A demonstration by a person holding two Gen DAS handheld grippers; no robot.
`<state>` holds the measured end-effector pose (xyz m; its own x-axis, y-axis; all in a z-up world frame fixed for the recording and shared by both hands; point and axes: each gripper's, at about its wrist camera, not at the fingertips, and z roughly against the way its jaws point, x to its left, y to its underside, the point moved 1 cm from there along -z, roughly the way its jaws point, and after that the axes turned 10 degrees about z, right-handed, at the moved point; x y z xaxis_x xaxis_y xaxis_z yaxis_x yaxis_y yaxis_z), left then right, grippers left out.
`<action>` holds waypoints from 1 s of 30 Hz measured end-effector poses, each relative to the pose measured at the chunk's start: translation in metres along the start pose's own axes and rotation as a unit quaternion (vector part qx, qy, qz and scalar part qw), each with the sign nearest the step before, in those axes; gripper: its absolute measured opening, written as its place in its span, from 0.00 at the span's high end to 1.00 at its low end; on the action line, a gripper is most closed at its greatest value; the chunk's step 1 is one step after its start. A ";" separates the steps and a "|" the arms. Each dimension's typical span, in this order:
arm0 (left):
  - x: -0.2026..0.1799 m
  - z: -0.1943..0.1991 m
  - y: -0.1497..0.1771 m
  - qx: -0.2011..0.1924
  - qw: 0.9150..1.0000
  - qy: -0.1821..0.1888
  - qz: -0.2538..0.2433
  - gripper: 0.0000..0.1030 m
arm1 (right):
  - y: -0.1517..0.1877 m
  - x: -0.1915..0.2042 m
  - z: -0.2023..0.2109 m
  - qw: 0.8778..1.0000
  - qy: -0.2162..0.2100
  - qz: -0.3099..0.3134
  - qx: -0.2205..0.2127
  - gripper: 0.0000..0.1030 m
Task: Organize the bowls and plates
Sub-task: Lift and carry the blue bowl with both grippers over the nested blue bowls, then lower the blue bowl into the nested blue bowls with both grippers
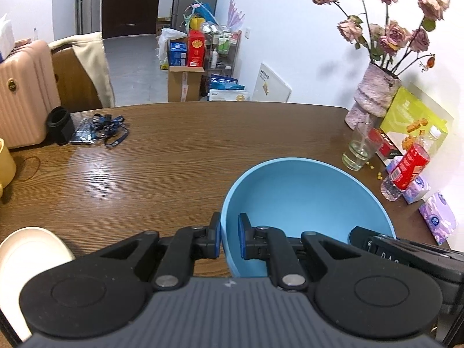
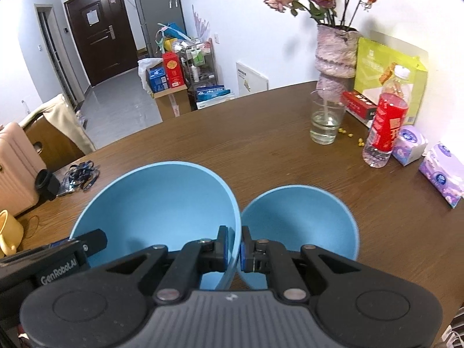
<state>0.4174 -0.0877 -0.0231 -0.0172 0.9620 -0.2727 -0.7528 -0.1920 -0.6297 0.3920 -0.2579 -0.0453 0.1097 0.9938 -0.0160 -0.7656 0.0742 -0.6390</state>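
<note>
A large blue bowl [image 1: 304,200] is held at both sides, tilted a little over the brown table [image 1: 174,150]. My left gripper [image 1: 229,233] is shut on its left rim, one pad outside and one inside. In the right wrist view my right gripper [image 2: 234,246] is shut on the right rim of the same large blue bowl [image 2: 159,203]. A smaller blue bowl [image 2: 298,220] stands on the table right beside it, rims nearly touching. A cream plate [image 1: 29,249] lies at the near left, partly hidden by my left gripper's body.
Along the table's right edge stand a flower vase [image 2: 335,55], a glass of water [image 2: 324,121], a red-labelled bottle [image 2: 385,121] and tissue packs [image 2: 443,174]. A yellow mug [image 2: 8,232], a black cup [image 1: 59,124] and a blue lanyard [image 1: 107,126] lie at the left.
</note>
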 end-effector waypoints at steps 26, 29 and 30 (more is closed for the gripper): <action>-0.080 -0.050 0.018 0.025 0.999 0.020 -0.013 0.88 | -0.005 -0.088 -0.027 0.999 0.032 -0.001 0.014 0.92; -0.085 -0.055 0.020 0.029 0.999 0.021 -0.015 0.88 | -0.004 -0.092 -0.032 0.999 0.036 0.002 0.016 0.92; -0.087 -0.057 0.021 0.030 0.999 0.022 -0.016 0.88 | -0.004 -0.094 -0.033 0.999 0.037 0.003 0.017 0.92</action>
<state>0.4409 -0.1863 -0.0539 0.0351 0.9576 -0.2861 -0.7907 -0.1484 -0.5939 0.4058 -0.3542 -0.0669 0.1505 0.9855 -0.0782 -0.7873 0.0716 -0.6124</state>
